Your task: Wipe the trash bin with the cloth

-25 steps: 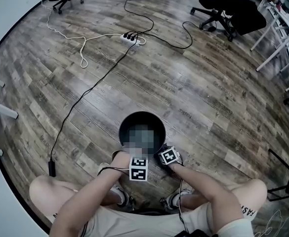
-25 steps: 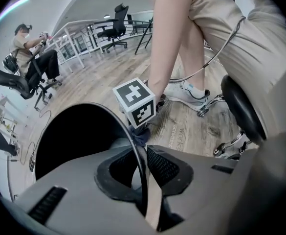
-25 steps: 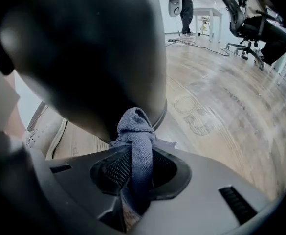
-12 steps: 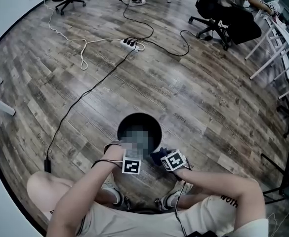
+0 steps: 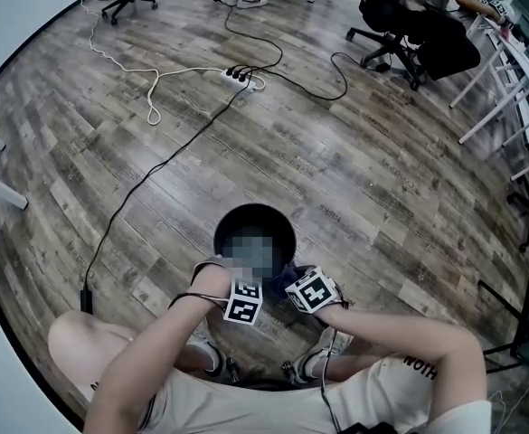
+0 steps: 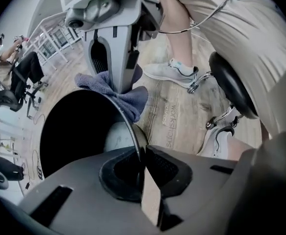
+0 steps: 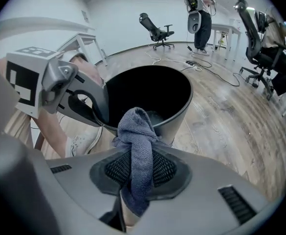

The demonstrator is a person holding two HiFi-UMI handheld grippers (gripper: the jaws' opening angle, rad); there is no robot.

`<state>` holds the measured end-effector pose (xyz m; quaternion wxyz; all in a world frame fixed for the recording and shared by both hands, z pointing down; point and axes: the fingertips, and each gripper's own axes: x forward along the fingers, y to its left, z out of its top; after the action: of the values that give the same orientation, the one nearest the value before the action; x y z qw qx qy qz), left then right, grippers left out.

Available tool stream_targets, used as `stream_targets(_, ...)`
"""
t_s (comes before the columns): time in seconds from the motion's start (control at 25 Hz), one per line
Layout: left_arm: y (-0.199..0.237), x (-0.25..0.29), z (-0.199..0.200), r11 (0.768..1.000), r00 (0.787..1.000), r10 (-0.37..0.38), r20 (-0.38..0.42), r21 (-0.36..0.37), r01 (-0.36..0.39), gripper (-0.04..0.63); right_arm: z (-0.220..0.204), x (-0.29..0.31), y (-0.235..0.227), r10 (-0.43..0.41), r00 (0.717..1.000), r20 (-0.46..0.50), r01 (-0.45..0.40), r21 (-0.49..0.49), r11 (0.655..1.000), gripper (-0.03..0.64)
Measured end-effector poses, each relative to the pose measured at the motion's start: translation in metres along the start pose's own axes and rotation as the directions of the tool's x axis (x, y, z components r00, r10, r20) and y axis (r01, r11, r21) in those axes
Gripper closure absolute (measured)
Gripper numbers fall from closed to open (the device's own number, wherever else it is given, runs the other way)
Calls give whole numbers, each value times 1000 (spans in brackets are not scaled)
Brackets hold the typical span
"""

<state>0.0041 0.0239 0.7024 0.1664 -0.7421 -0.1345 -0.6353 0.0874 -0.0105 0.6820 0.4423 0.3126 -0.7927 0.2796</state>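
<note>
The left claw (image 6: pixel 142 173) has just closed tight on the rim of the bin (image 6: pixel 131 126), holding it steady on the floor (image 5: pixel 354 161). The right claw (image 7: pixel 135 180) pinches the cloth (image 7: pixel 139 136) at the rim, ready to wipe.

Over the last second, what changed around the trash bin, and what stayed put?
The right claw, shut on the cloth, rose up the side of the trash bin to its near rim. The left claw has just been closing its jaws, with that rim between them. The bin kept its spot on the floor, and the left claw stayed at the rim.
</note>
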Motion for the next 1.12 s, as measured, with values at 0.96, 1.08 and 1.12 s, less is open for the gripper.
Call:
stream_targets(0.96, 18, 5, 28, 973, 998, 65, 4, -220, -63, 563, -75, 160, -29, 3, 999, 36, -7, 104, 995, 534)
stream_targets(1.08, 20, 4, 31, 969, 996, 85, 4, -234, -81, 560, -83, 164, -30, -12, 1000, 13, 9, 175, 984, 535)
stream_targets(1.12, 20, 3, 32, 968, 996, 83, 18, -241, -77, 560, -84, 161, -28, -8, 1000, 1, 8, 200, 980, 535)
